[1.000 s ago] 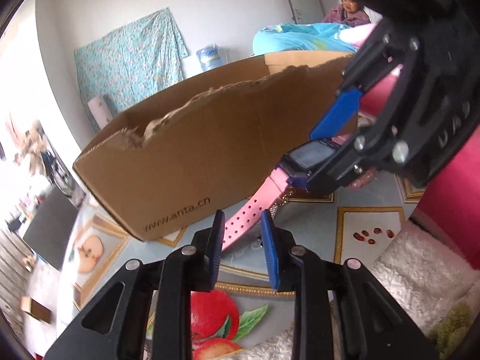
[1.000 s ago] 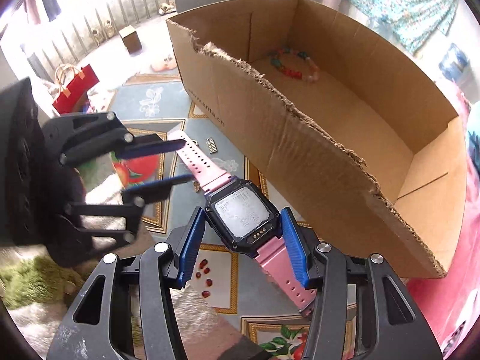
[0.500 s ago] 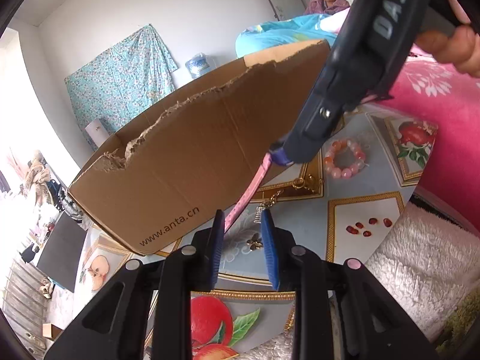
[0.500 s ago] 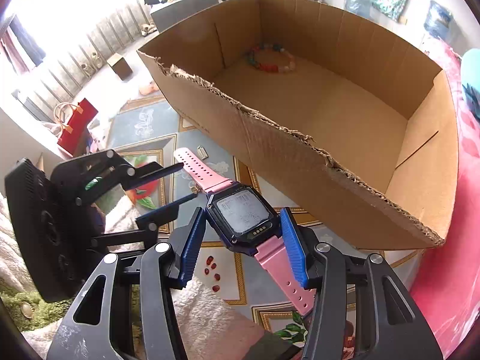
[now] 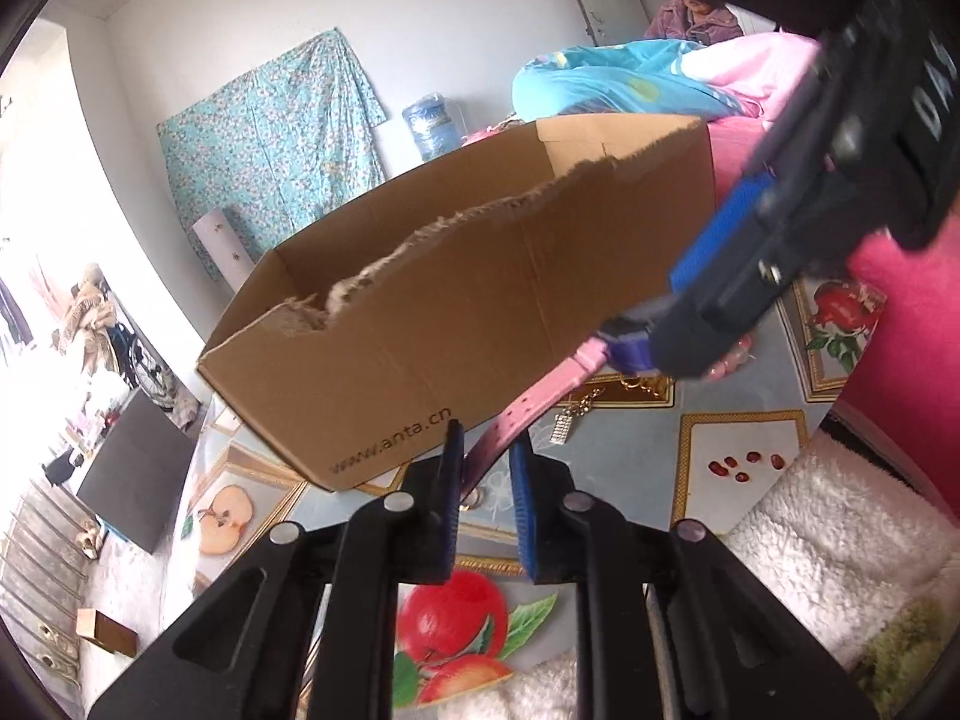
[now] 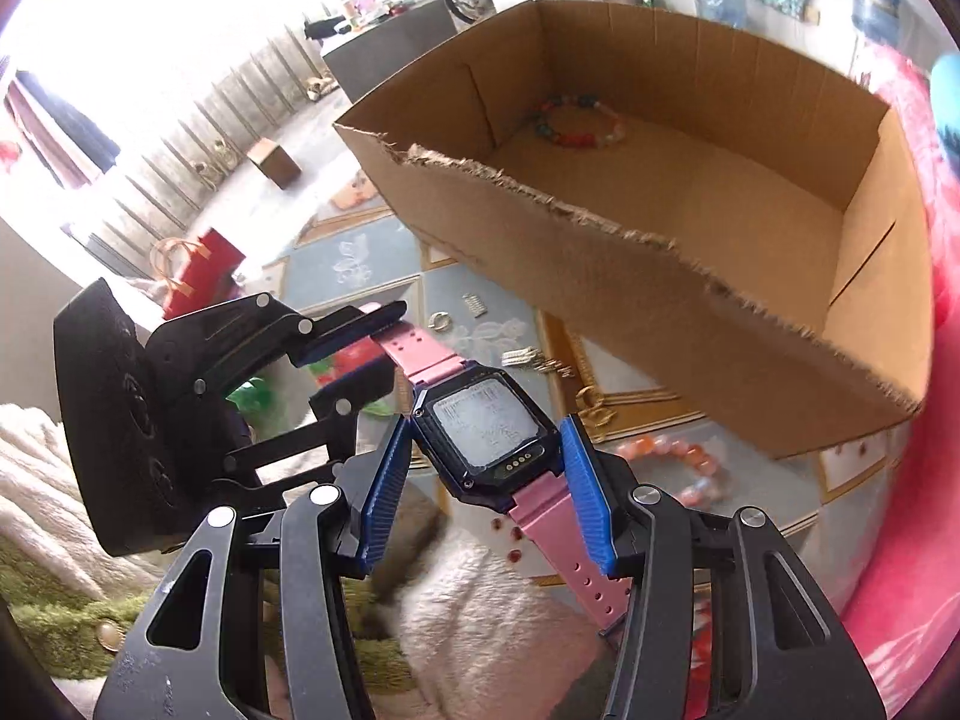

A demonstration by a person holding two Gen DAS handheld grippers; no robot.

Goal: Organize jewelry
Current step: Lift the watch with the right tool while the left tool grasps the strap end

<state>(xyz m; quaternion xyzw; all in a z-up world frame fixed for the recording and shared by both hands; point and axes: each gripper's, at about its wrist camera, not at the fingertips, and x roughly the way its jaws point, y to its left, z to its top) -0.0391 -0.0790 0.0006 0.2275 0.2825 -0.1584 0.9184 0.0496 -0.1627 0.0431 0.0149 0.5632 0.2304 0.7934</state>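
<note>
Here two grippers hold one watch (image 6: pixel 480 432); two bracelets visible.

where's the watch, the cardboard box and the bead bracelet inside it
watch (image 6: pixel 485 427): right wrist view, on its screen
cardboard box (image 6: pixel 606 276): right wrist view, on the torn near wall
bead bracelet (image 6: pixel 579 120): right wrist view, on its beads

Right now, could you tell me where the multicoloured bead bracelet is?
In the right wrist view, the bead bracelet lies on the floor of the cardboard box, in its far left corner.
</note>
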